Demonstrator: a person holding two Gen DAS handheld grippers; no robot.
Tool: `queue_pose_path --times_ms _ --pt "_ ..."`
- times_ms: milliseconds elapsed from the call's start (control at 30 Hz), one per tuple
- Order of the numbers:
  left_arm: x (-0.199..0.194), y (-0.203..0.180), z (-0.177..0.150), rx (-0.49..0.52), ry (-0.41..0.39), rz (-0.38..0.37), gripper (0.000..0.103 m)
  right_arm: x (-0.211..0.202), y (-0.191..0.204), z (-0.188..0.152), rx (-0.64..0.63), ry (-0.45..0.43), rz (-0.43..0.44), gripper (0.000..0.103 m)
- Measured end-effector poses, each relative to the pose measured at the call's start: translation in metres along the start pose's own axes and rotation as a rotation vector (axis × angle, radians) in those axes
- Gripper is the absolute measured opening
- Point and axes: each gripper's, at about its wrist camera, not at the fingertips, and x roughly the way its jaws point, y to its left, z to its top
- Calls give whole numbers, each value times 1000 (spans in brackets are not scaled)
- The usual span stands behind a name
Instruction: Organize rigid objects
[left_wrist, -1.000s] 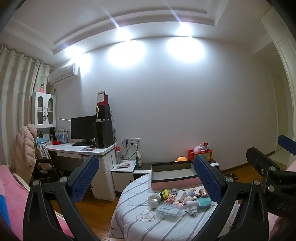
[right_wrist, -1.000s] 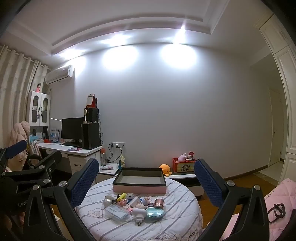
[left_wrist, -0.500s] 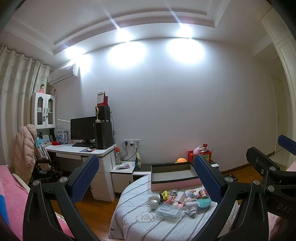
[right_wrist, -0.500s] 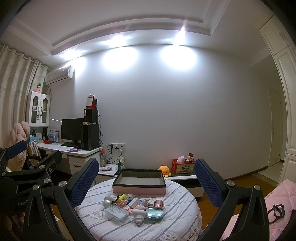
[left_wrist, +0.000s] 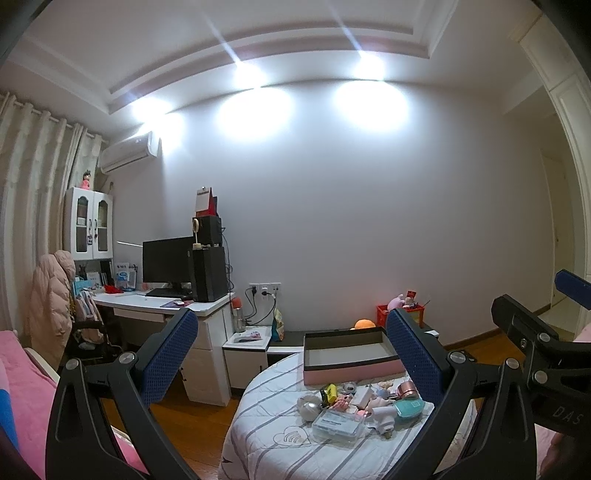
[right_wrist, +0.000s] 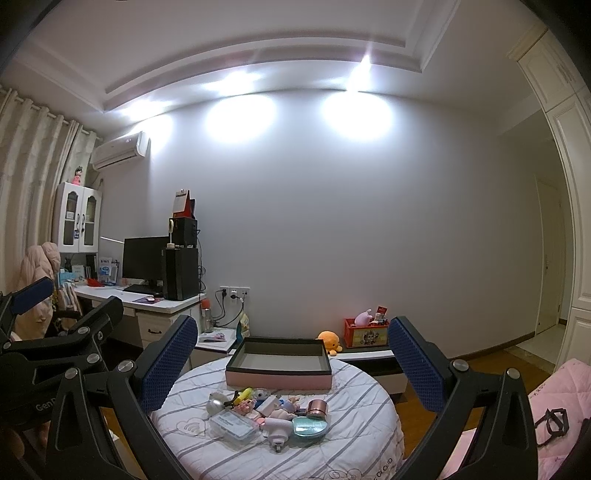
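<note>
A round table with a striped white cloth (right_wrist: 332, 454) carries a pile of small rigid objects: a clear plastic case (right_wrist: 233, 425), a teal compact (right_wrist: 309, 425), a rose-gold jar (right_wrist: 317, 407), a silver ball (right_wrist: 217, 401) and a yellow item (right_wrist: 244, 395). Behind them stands an empty pink box with a dark rim (right_wrist: 279, 365). The pile and box also show in the left wrist view (left_wrist: 337, 425) (left_wrist: 349, 356). My right gripper (right_wrist: 291, 362) is open and empty, well short of the table. My left gripper (left_wrist: 291, 358) is open and empty, to the table's left.
A white desk (left_wrist: 166, 306) with a monitor and speakers stands at the left by a chair with a pink coat (left_wrist: 51, 291). A low cabinet (right_wrist: 365, 356) with a red toy box and orange plush lies behind the table. Pink bedding (right_wrist: 561, 406) is at right.
Both views have tilted up slightly, so the table and objects sit a little lower in frame. Both grippers stay open and nothing on the table has moved.
</note>
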Motion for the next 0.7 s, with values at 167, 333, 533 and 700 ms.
queue_pose_path --times_ms 167,333,533,700 --pt "-2 1 1 -3 -5 4 103 0 -1 0 -1 -2 2 103" --pt "-4 2 -1 -4 -16 9 103 0 -1 0 -2 -4 5 103" --pt "-5 4 -1 -6 -19 10 103 1 -2 -1 -5 -4 6 103" --pt "-6 4 0 -5 -21 10 103 1 -1 -2 -9 -6 6 103"
